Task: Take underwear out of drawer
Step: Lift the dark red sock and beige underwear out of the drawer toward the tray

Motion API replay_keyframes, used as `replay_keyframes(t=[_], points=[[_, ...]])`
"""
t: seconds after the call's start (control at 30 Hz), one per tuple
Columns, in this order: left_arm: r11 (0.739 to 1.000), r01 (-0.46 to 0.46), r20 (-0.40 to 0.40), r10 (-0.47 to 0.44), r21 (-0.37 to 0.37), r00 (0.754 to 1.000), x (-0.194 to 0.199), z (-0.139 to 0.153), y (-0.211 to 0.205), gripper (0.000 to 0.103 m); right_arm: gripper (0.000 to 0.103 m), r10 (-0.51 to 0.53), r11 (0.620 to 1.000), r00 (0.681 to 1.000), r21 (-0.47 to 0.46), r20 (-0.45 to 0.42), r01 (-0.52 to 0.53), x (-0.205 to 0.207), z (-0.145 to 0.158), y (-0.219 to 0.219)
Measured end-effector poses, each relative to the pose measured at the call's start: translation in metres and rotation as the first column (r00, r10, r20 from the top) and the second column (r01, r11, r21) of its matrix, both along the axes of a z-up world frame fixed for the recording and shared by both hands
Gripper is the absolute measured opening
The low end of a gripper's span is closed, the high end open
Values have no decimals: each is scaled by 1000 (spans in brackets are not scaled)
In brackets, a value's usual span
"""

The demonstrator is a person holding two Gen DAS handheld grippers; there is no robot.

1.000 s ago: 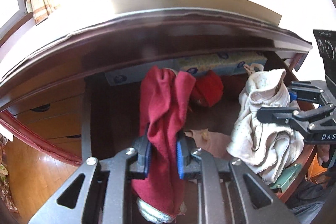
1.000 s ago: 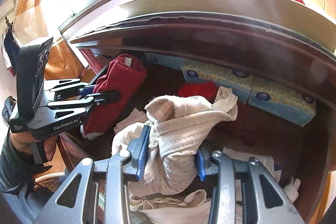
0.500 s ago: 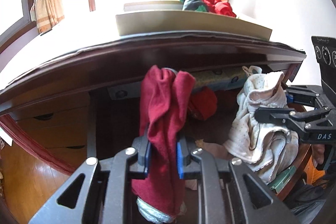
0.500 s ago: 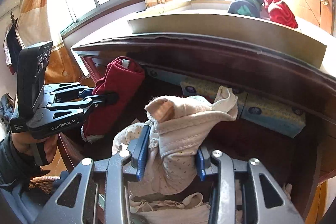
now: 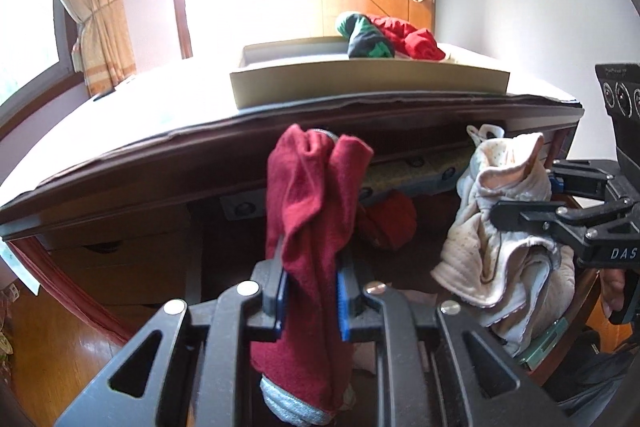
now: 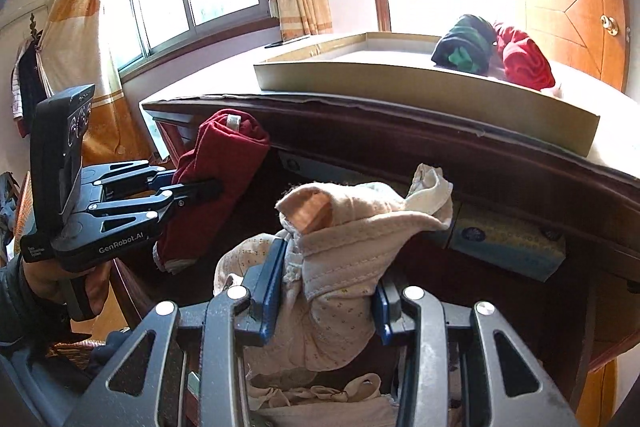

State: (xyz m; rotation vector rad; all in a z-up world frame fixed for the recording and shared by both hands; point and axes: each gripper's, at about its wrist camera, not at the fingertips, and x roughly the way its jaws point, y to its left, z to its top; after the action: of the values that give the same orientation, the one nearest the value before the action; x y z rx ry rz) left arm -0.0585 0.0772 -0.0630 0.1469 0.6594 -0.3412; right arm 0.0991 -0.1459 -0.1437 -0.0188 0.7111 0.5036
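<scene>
l to r: left gripper was clamped tight on a dark red garment, cloth bunched between the blue pads, its long axis running up out of the jaws and hanging down below them. it sat above the open drawer, not resting on anything inside. more red cloth lay deeper in the drawer, behind it.

right gripper was closed on a cream dotted garment, a fat wad, so the jaws stood wider apart; rest of it trailed down toward the drawer.

both pieces pointed toward the shallow box on the desk top, above and beyond the grippers, w/ green and red clothes already in it. judging by that, next move looked like up and fwd over the desk edge. neither hand seemed clearly nearer.
</scene>
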Motion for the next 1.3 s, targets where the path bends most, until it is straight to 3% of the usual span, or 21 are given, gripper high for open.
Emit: replay_keyframes(t=[0.63, 1.3], points=[[999, -34, 113, 34, -2, 993, -4, 5, -5, 16, 40, -14, 999, 991, -34, 129, 19, -39, 10, 3], [998, -53, 124, 58, -46, 991, -4, 8, 2, 16, 40, -19, 999, 979, -40, 205, 27, -54, 18, 5]])
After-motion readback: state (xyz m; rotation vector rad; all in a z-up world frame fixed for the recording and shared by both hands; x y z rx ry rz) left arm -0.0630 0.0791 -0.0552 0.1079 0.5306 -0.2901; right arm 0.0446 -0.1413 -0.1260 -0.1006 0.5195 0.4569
